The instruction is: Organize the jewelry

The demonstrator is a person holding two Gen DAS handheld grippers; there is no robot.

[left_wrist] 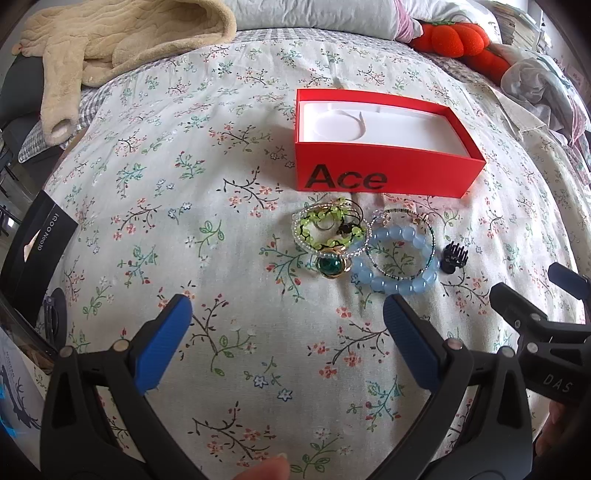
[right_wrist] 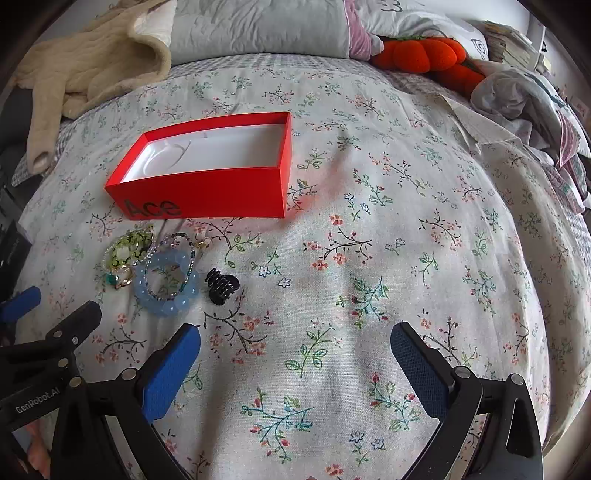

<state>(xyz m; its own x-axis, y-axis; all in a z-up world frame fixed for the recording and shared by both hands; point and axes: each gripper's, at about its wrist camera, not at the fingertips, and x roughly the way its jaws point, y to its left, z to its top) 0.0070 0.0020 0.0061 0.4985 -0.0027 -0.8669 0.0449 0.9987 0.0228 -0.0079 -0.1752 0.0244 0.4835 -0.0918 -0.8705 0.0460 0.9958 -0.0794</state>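
Note:
An open red box marked "Ace" (left_wrist: 384, 173) (right_wrist: 207, 192) with a white empty insert sits on the floral bedspread. In front of it lies a pile of jewelry: a green bead bracelet (left_wrist: 328, 229) (right_wrist: 129, 247), a green-stone gold ring (left_wrist: 330, 266) (right_wrist: 120, 279), a light blue bead bracelet (left_wrist: 397, 258) (right_wrist: 166, 286), a thin beaded bracelet (left_wrist: 430, 236) and a small black hair claw (left_wrist: 455, 256) (right_wrist: 221, 286). My left gripper (left_wrist: 288, 314) is open and empty just short of the pile. My right gripper (right_wrist: 295, 343) is open and empty, to the right of the pile.
A beige fleece garment (left_wrist: 110, 48) (right_wrist: 92, 62) lies at the back left. Pillows (right_wrist: 258, 26) and an orange plush (left_wrist: 458, 38) (right_wrist: 428, 51) are at the back. Crumpled fabric (right_wrist: 524, 99) lies at the right. A black box (left_wrist: 33, 251) stands at the left edge.

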